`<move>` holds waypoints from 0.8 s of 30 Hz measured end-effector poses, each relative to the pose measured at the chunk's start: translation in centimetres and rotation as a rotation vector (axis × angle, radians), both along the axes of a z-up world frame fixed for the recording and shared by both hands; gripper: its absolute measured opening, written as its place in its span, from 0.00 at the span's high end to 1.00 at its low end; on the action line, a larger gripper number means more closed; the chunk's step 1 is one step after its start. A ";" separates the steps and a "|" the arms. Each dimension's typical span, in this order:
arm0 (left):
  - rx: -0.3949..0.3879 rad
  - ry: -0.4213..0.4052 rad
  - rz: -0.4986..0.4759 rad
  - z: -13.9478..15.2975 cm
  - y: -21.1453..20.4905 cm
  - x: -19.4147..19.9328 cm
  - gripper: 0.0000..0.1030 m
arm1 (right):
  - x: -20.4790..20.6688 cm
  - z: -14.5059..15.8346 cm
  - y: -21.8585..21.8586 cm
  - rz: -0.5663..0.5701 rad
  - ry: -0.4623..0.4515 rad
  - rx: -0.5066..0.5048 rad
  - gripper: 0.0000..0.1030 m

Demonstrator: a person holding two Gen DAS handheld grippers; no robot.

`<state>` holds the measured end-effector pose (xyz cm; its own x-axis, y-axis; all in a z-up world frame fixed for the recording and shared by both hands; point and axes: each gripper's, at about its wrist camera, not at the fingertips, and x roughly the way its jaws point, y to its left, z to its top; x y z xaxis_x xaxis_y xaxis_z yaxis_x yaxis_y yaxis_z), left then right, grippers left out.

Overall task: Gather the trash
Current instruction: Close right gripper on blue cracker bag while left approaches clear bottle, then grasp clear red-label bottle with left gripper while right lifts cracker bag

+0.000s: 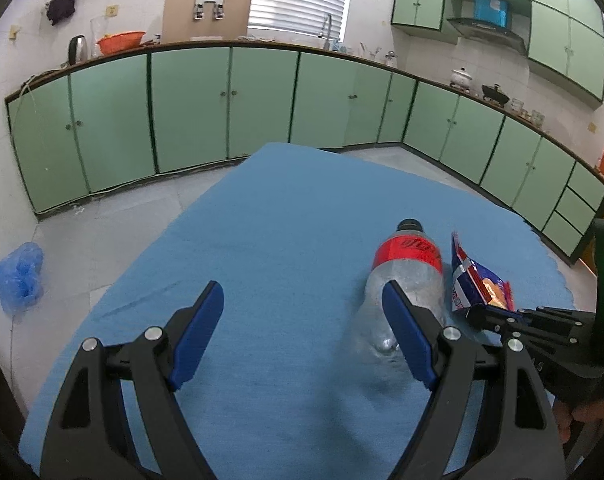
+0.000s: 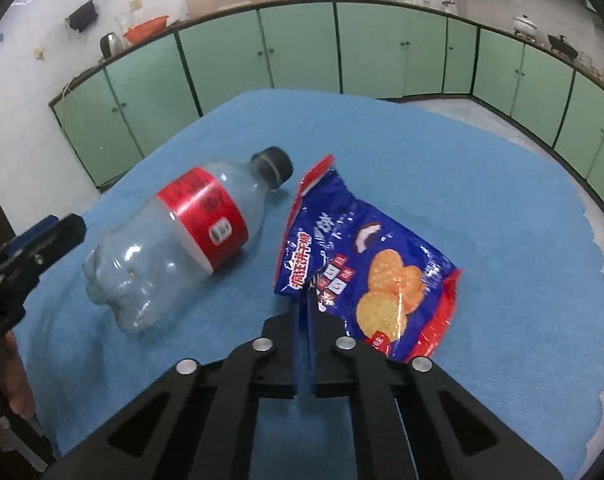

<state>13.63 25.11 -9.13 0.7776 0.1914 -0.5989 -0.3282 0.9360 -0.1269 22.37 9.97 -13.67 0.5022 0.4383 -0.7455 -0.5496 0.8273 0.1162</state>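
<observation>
The left gripper [image 1: 302, 308] hangs spread wide above the blue ribbed cloth [image 1: 286, 216] covering the worktop. Just right, a clear crumpled plastic bottle [image 2: 170, 240] lies sideways, red-banded, black-capped. The right gripper [image 2: 305, 300] pinches the glossy blue cracker bag [image 2: 365, 256].

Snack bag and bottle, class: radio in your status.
Right gripper shut on snack bag. Left gripper open, empty, beside bottle lying on blue cloth. Nothing in the way.
</observation>
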 end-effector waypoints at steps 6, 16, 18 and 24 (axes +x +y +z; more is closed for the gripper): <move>-0.021 0.007 -0.080 0.0 -2.1 1.7 0.22 | -0.2 1.2 -2.9 -0.071 -0.012 0.010 0.99; -0.050 0.080 -0.139 -1.9 -4.3 5.6 0.21 | -0.9 2.4 -6.0 -0.120 -0.034 0.009 0.99; -0.051 0.089 -0.146 -2.2 -4.5 6.0 0.21 | -1.1 2.7 -6.1 -0.121 -0.041 0.010 0.99; -0.059 0.111 -0.174 -2.8 -5.9 6.8 0.39 | -1.3 3.4 -7.1 -0.126 -0.057 0.020 0.99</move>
